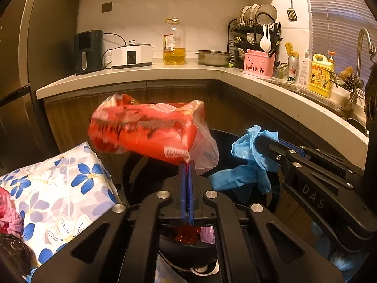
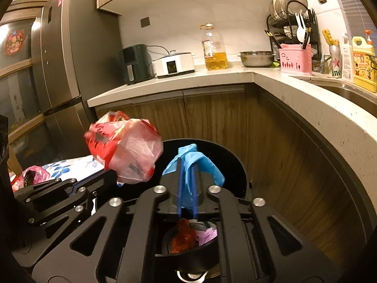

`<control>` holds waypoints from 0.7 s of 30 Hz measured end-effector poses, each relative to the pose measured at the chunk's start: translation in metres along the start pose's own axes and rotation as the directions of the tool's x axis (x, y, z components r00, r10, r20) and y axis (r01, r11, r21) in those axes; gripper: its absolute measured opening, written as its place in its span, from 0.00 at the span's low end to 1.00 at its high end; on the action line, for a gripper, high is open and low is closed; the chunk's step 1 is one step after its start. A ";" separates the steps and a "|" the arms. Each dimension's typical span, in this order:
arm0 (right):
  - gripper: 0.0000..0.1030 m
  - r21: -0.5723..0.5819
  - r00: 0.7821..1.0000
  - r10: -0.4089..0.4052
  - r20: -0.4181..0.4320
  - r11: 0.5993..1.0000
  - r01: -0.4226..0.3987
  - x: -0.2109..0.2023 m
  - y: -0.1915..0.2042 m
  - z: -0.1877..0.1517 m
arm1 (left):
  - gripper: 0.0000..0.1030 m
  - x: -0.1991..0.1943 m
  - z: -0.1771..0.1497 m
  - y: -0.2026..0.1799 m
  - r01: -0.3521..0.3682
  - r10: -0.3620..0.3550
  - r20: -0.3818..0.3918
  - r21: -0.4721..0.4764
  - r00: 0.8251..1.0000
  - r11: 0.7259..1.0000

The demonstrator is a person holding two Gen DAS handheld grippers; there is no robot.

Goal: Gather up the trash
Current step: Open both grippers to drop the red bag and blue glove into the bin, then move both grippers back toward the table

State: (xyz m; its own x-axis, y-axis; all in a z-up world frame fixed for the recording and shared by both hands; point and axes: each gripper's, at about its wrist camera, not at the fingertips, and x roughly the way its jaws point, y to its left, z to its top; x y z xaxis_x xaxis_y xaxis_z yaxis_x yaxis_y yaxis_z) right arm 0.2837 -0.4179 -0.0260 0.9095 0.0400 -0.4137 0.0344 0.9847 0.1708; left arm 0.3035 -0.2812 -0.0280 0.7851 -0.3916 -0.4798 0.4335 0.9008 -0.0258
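Observation:
My left gripper (image 1: 187, 165) is shut on the corner of a red plastic bag (image 1: 146, 129) and holds it up in the air above the black trash bin (image 1: 223, 134). The bag also shows in the right wrist view (image 2: 124, 146). My right gripper (image 2: 187, 165) is shut on a crumpled blue plastic bag (image 2: 193, 162), held over the bin's open lid (image 2: 226, 158). The blue bag also shows in the left wrist view (image 1: 249, 160). Inside the bin (image 2: 209, 247) lie a red wrapper (image 2: 183, 235) and pink trash (image 2: 207, 233).
A floral-cloth surface (image 1: 61, 188) with pink and dark bags (image 1: 9, 214) lies at left. The kitchen counter (image 1: 294, 108) curves around the right, bearing an oil bottle (image 1: 174, 44), appliances, a dish rack and a sink. A fridge (image 2: 61, 59) stands at left.

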 end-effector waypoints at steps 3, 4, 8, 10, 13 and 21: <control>0.18 0.005 1.000 -0.003 -0.003 1.000 0.003 0.002 -0.002 -0.002 | 0.09 0.000 -0.002 0.000 0.007 -0.007 0.001 0.001 1.000 1.000; 0.19 0.007 1.000 -0.004 -0.006 1.000 0.004 0.002 -0.003 -0.002 | 0.11 0.000 -0.002 0.000 0.005 -0.005 -0.001 0.000 1.000 1.000; 0.28 0.006 1.000 -0.008 -0.010 1.000 0.008 0.003 -0.003 -0.004 | 0.39 -0.002 -0.005 0.002 0.004 -0.004 -0.003 -0.006 1.000 1.000; 0.34 0.006 1.000 -0.011 -0.009 1.000 0.011 0.003 -0.003 -0.004 | 0.47 -0.005 -0.006 0.004 -0.001 0.001 0.004 -0.011 1.000 1.000; 0.43 0.012 1.000 -0.013 -0.009 1.000 0.013 0.003 -0.003 -0.005 | 0.65 -0.010 -0.007 0.011 -0.033 0.033 0.020 -0.028 0.999 0.999; 0.51 0.013 1.000 -0.012 -0.013 1.000 0.012 0.002 -0.002 -0.007 | 0.84 -0.020 -0.011 0.029 -0.085 0.087 0.018 -0.064 0.996 0.994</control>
State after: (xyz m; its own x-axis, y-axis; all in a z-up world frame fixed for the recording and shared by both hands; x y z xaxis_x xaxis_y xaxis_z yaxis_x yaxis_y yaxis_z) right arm 0.2825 -0.4185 -0.0334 0.9037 0.0302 -0.4270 0.0509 0.9829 0.1771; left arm 0.2955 -0.2454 -0.0289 0.8277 -0.3154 -0.4641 0.3356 0.9411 -0.0410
